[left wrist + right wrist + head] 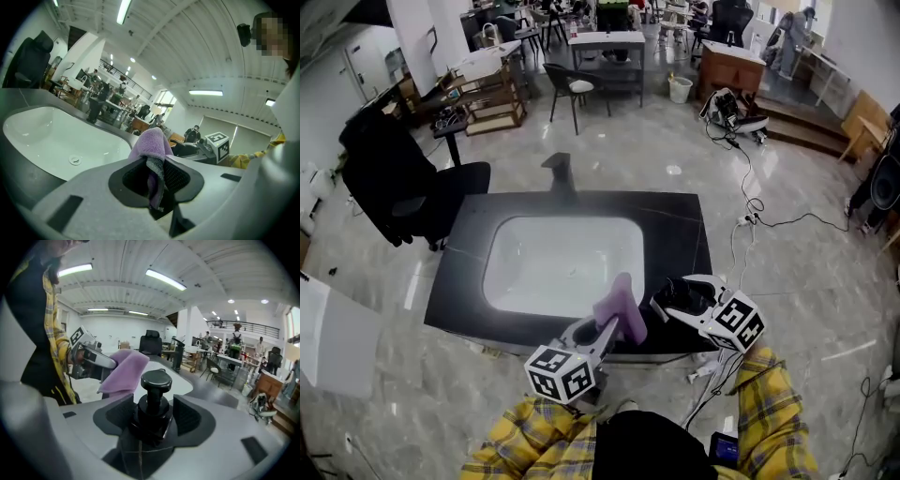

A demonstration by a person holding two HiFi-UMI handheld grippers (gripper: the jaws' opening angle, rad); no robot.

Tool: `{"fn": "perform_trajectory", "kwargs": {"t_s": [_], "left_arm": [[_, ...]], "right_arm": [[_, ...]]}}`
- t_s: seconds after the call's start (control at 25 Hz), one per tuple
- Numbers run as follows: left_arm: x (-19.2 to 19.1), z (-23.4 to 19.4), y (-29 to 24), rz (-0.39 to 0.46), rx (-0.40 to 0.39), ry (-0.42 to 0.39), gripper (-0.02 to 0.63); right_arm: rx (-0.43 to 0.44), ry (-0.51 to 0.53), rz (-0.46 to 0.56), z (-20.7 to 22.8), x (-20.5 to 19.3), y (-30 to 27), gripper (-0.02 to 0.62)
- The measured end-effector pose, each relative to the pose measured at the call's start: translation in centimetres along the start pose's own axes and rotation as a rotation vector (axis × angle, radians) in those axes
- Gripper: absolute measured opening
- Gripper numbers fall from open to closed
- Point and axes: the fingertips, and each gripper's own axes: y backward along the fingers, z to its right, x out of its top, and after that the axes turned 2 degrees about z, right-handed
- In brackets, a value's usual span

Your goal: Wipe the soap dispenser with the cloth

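Head view shows the dark tabletop (675,225) with the white sink (516,253) set in it, and my two claws are over its front edge. My left claw (614,328) is closed on the purple cloth (623,305), which stands up out of the jaws, over the front rim of the sink. In the left gripper view the cloth (152,143) hangs pinched between the two pads. My right claw (152,413) is just beside it and holds the black soap dispenser (152,399) upright between widely spread jaws, with the pump head on top. In the right gripper view the cloth (124,371) is close to the pump head on its left. I think they are not touching, but the angle is poor.
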Motion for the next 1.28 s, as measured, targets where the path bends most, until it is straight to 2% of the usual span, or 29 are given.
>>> {"fn": "perform_trajectory", "kwargs": {"t_s": [0.16,0.28,0.36,0.44,0.8,1.28], "left_arm": [[-0.1,-0.1,0.2,0.002,-0.002,0.002,0.064],[-0.1,-0.3,0.2,0.001,-0.004,0.008,0.064],[-0.2,-0.5,0.0,-0.002,-0.002,0.013,0.064],[-0.4,-0.6,-0.2,-0.006,-0.001,0.018,0.064],[-0.9,-0.6,-1.1,-0.033,-0.011,0.026,0.064],[-1.2,0.5,-0.9,-0.047,-0.024,0.022,0.064]], "right_arm": [[0.092,0.065,-0.072,0.1,-0.5,-0.8,0.235],[0.161,0.061,-0.092,-0.2,-0.7,-1.4,0.23],[0.174,0.037,-0.08,-0.3,-0.6,-1.7,0.216],[0.148,0.004,-0.06,-0.1,-0.5,-1.8,0.215],[-0.083,-0.146,-0.012,1.3,-0.3,-2.3,0.213],[-0.555,-0.445,-0.021,3.0,-1.2,-1.0,0.212]]}}
